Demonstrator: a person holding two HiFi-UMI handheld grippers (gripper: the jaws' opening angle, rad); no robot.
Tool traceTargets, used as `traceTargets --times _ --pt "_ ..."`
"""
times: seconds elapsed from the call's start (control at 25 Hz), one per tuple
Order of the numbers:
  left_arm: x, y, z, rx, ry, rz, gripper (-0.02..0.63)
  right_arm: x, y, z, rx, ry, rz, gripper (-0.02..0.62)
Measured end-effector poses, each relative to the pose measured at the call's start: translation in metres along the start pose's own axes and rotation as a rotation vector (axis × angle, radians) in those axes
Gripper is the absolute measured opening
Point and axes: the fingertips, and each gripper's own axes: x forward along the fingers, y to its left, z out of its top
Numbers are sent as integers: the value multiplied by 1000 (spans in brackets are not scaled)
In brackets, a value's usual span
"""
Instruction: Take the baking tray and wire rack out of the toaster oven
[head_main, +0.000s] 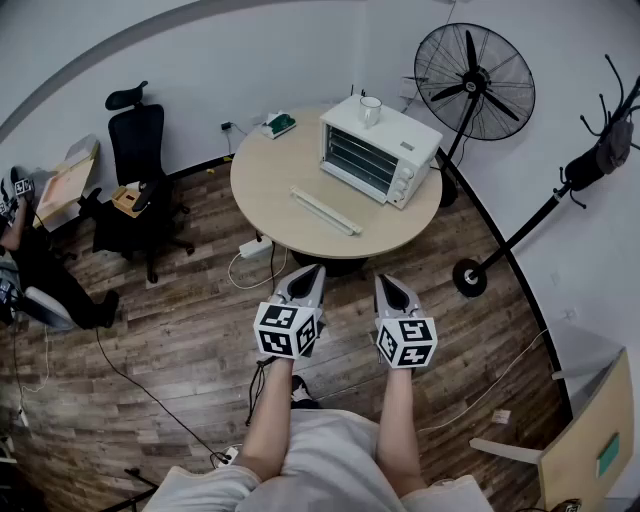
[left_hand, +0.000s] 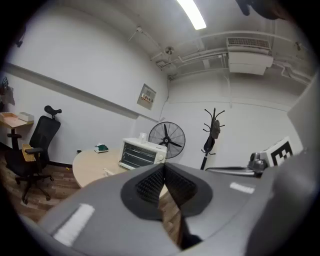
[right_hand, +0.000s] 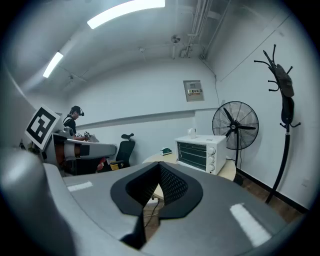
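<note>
- Left gripper (head_main: 312, 270): fingers pressed together with nothing between them, held over the floor (head_main: 180, 330), short of the bench (head_main: 262, 180).
- Right gripper (head_main: 386, 281): fingers likewise closed and empty, just beside the left one.
- Toaster oven (head_main: 380, 150): on the bench's far side, door shut, well apart from both grippers.
- Rack (head_main: 352, 160): its bars show behind the glass; the tray cannot be made out.
- Mug (head_main: 370, 110): on top of the oven.

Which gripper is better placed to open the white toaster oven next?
Right, probably: in the head view the right gripper lines up with the white toaster oven, while the left gripper sits off to its side. Both are shut and empty.
</note>
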Motion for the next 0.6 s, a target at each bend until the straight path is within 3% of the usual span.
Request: traceTargets --times 0.36,0.6 --pt "12 46 6 -47 -2 7 55 34 17 -3 30 28 76 -2" --pt "18 93 15 -85 -11 28 55 65 19 3 70 -2 57 -2"
